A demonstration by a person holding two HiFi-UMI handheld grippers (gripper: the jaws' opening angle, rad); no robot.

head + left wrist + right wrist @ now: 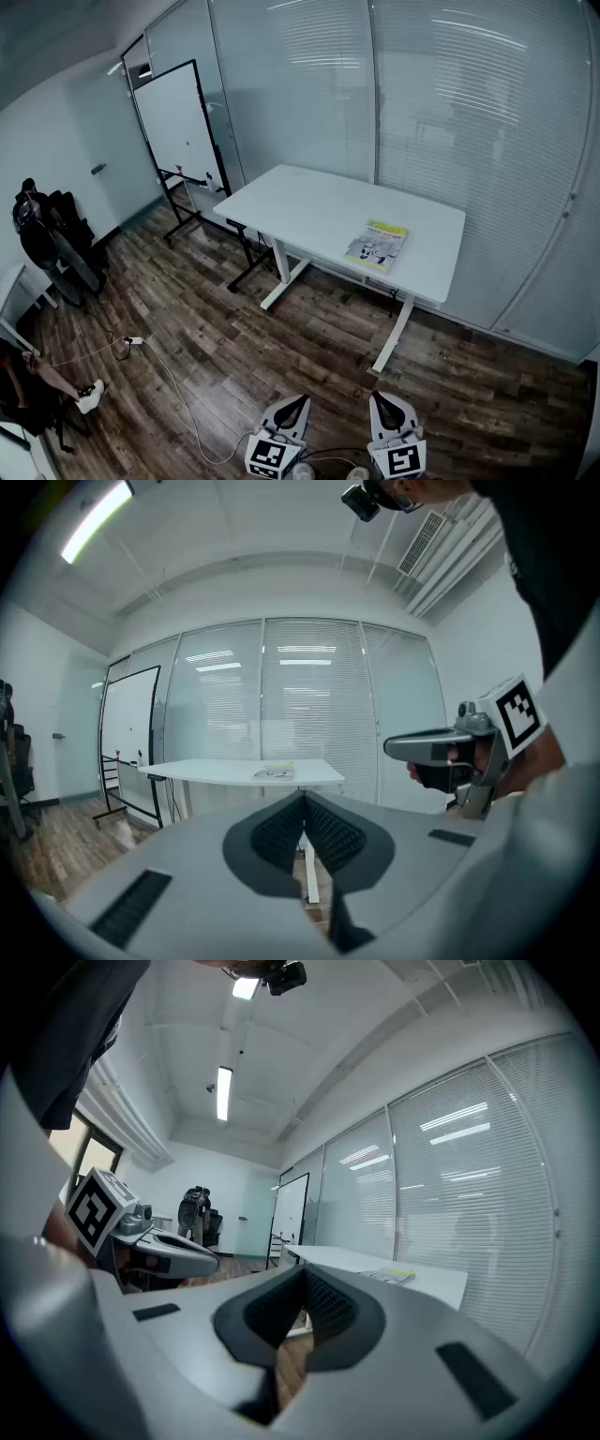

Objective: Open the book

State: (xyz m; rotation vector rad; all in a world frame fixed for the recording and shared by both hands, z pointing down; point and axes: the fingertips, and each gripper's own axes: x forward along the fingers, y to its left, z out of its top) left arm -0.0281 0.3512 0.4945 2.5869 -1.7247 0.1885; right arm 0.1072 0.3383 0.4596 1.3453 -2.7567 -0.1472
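Both grippers hang well short of the work. The left gripper (303,799) has its jaws pressed together with nothing between them, and the right gripper (302,1275) is likewise closed on nothing. The book (376,246) lies shut and flat far ahead of them, a little to the right gripper's side, on the white surface (309,211) close to its near edge.

The task looks barely begun, with the whole approach still to make. A cable (178,394) trails across the wooden floor (281,347) just outside the left gripper and could probably catch a foot on the way in. At the book, closed jaws would likely only push the cover. Since it sits near the rim, a shove toward the grippers could slide it off. A pinch that takes several pages with the cover might crease them.
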